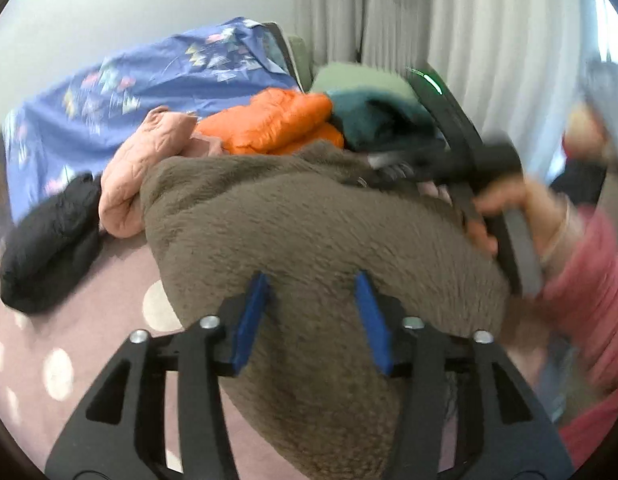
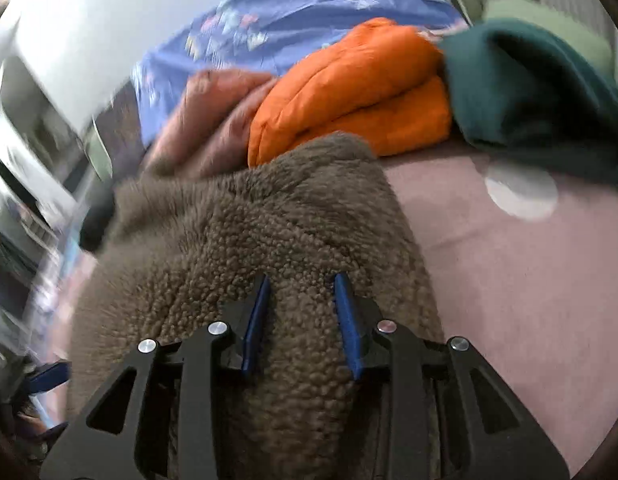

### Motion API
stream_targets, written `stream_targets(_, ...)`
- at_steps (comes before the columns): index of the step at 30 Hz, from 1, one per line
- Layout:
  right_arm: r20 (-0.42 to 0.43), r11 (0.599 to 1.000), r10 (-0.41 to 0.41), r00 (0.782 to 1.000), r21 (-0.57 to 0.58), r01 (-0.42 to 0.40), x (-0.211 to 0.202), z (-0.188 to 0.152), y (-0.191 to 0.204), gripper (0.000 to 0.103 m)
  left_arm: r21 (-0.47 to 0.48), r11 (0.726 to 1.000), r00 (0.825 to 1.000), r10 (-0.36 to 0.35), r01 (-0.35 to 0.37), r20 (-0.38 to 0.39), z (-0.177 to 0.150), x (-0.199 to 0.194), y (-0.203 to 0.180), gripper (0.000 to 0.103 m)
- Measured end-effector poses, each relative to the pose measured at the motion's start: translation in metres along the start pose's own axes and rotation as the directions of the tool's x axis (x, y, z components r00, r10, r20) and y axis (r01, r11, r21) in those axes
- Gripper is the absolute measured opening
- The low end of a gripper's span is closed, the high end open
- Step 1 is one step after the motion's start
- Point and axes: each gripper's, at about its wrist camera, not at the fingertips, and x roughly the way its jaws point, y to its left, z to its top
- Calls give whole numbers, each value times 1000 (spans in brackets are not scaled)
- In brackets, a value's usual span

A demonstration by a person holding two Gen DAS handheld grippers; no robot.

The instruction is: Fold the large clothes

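Both jaws parted, nothing pinched: left gripper (image 1: 311, 280) and right gripper (image 2: 301, 280) over fleece (image 1: 309, 220); regrip edges squarely before folding.

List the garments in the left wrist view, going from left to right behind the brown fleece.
black garment → pink quilted jacket → orange puffer jacket → dark green garment

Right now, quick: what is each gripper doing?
Left gripper: open, brown fleece garment lying between its parted jaws, not pinched.
Right gripper: open, over the same fleece, nothing clamped.
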Motion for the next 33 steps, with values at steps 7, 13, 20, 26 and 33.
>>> stream_targets(7, 19, 992, -90, 996, -88, 92, 5, -2, 18, 33, -118, 985, 992, 126, -123, 18, 77, 36, 74, 37)
stream_targets(13, 17, 994, -82, 996, -67, 83, 4, -4, 15, 33, -70, 974, 965, 203, -217, -164, 41, 142, 98, 46)
stream_targets(20, 28, 991, -95, 995, -92, 97, 0, -3, 19, 35, -83, 977, 972, 184, -197, -144, 62, 105, 96, 44)
stream_targets(26, 30, 992, -92, 995, -88, 95, -1, -3, 19, 35, -101, 969, 971, 214, -224, -107, 80, 115, 112, 55)
stream_targets(33, -4, 990, -89, 996, -107, 88, -1, 2, 23, 36, -98, 965, 957, 223, -244, -185, 64, 148, 119, 68)
